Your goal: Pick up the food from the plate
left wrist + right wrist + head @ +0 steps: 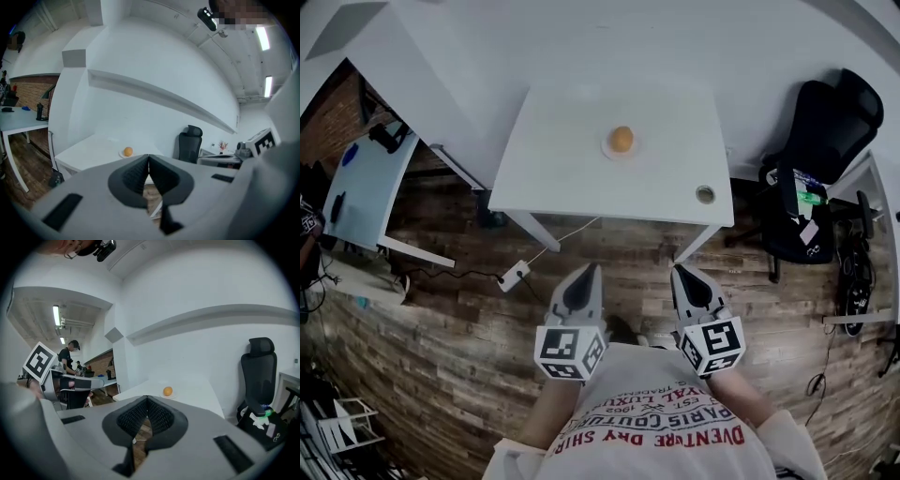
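Note:
An orange round food item [622,139] lies on a small white plate [609,148] near the back middle of the white table [553,169]. It shows small and far in the left gripper view [128,151] and the right gripper view [167,391]. My left gripper [590,269] and right gripper [679,271] hang side by side in front of the table, over the wooden floor, well short of the plate. Both are shut with nothing between their jaws: the left gripper [148,156], the right gripper [147,397].
A small round cup-like object [705,194] sits at the table's front right corner. A black office chair [820,169] stands to the right, a second white desk [366,192] to the left. A cable and white power block [514,275] lie on the floor under the table.

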Demonstrator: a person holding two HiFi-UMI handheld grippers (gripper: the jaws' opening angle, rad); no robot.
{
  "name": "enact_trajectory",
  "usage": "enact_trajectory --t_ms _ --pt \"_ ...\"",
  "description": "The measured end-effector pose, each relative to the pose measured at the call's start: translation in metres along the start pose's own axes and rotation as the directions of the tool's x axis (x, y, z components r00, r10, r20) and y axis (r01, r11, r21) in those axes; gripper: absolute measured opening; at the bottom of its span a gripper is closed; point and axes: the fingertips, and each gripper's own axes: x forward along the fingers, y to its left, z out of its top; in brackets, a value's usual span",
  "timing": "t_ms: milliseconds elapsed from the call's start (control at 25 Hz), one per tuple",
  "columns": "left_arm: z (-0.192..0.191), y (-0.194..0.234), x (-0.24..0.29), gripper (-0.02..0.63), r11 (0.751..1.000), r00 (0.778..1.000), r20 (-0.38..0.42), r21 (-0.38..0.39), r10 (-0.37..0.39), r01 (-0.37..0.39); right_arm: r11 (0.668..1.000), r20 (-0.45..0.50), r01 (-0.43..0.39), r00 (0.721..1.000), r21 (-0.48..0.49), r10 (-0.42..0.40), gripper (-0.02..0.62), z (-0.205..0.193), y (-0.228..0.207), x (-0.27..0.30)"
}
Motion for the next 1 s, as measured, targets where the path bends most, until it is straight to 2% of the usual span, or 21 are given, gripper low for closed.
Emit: enact_trajectory --t_ms 360,760,1000 --pt "0.026 0.026 0.097 0.008 0.995 0.995 -0.020 0.035 -0.097 0.098 0.995 -0.011 0.095 0.995 0.016 -0.095 0.009 0.015 -0.047 0.073" --pt "0.084 0.098 0.212 0.008 0.970 0.973 -0.054 0.080 -0.226 0.230 0.974 0.005 0.224 0.975 0.039 -0.224 0.009 0.067 -0.080 0.192" --pt "0.091 0.125 0.261 0.008 0.960 0.960 -0.092 0.078 -0.263 0.270 0.962 -0.029 0.270 0.963 0.049 -0.269 0.009 0.072 -0.095 0.237"
